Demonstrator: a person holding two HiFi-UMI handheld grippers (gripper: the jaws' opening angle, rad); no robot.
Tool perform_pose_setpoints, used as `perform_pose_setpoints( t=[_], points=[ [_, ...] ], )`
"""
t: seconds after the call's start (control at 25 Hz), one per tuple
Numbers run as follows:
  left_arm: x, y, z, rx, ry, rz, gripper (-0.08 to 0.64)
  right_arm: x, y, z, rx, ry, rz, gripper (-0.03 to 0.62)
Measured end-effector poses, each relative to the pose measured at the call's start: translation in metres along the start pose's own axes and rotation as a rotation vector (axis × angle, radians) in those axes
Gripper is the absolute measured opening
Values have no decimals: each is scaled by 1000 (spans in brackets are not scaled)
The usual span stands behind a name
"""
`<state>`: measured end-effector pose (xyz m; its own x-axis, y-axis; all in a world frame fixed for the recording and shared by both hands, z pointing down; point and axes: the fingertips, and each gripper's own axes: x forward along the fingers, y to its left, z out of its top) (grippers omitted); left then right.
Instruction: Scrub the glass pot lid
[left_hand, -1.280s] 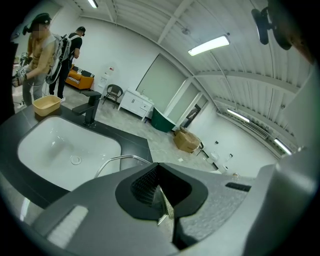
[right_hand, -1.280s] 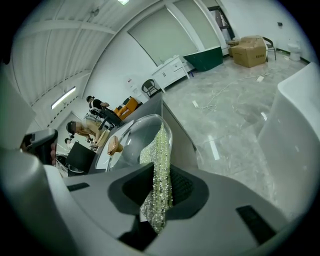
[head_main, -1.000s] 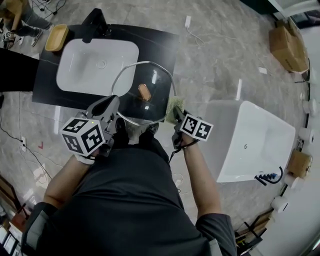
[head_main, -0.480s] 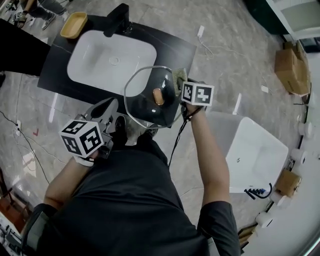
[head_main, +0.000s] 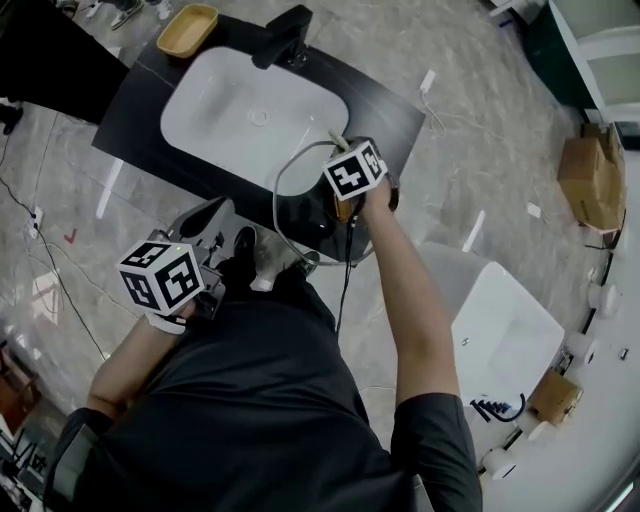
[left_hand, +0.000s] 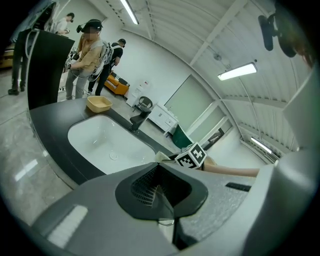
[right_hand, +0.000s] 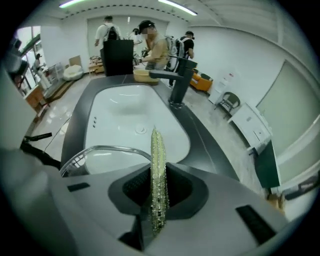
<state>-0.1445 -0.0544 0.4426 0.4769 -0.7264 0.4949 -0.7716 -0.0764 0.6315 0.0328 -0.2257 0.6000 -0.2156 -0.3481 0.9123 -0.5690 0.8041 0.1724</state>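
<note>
Glass pot lid (head_main: 300, 212) is held over the front edge of the black counter (head_main: 138, 102), just in front of the white sink (head_main: 250, 115). The left gripper (left_hand: 162, 192) is pinched tight on its near rim. Over the lid's far right side, the right gripper (right_hand: 157, 190) squeezes a yellow-green sponge (right_hand: 158, 170) — thin edge up.

Left gripper (head_main: 256, 263), tucked close, pinches the glass pot lid (head_main: 300, 215); right gripper (head_main: 338, 148) (arm outstretched) clamps a sponge (right_hand: 158, 170).

A black faucet (head_main: 285, 35) and a tan dish (head_main: 187, 29) stand beside the white basin (head_main: 230, 110).
</note>
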Motion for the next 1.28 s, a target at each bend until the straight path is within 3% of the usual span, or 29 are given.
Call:
perform_pose_setpoints(
  t=[0.24, 0.52, 0.68, 1.28],
  points=[
    [-1, 5, 0, -18, 8, -5, 0, 10, 62, 12, -163, -31, 140, 63],
    [9, -10, -3, -4, 37, -34, 0, -3, 110, 2, -309, -71, 229, 63],
    [13, -21, -5, 6, 48, -50, 0, -13, 131, -12, -432, -83, 236, 63],
    [33, -51, -19, 29, 88, -97, 0, -45, 193, -65, -668, -107, 267, 63]
  ],
)
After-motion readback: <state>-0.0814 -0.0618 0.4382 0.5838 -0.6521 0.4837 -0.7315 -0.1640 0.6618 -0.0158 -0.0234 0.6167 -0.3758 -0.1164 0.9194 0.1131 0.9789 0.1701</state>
